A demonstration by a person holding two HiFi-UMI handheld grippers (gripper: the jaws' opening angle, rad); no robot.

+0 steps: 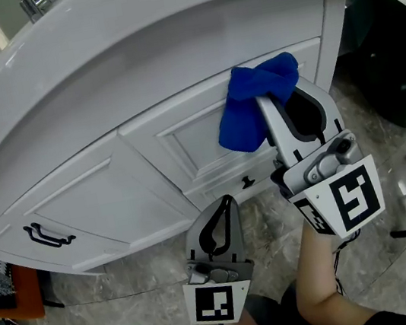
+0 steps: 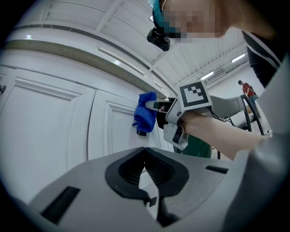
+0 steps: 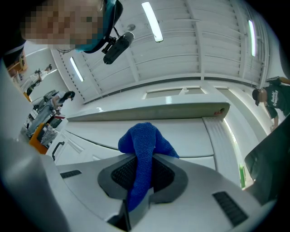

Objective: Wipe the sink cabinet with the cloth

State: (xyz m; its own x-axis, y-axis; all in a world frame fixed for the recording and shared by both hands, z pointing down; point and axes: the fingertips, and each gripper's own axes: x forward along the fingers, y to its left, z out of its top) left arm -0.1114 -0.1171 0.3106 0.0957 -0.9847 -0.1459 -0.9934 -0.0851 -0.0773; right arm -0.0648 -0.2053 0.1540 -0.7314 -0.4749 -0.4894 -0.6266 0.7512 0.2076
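Now right gripper holds blue cloth against sink cabinet.

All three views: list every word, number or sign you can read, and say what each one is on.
No text can be read.
On the right gripper, the right marker cube: black-and-white square code, no letters.
On the left gripper, the left marker cube: same kind of code.
On the green shirt at the right gripper view's edge: white print, too blurred to read.
On the sink cabinet and the cloth: no print.

Head view looks steeply down; both gripper views tilt upward, sharing the cabinet
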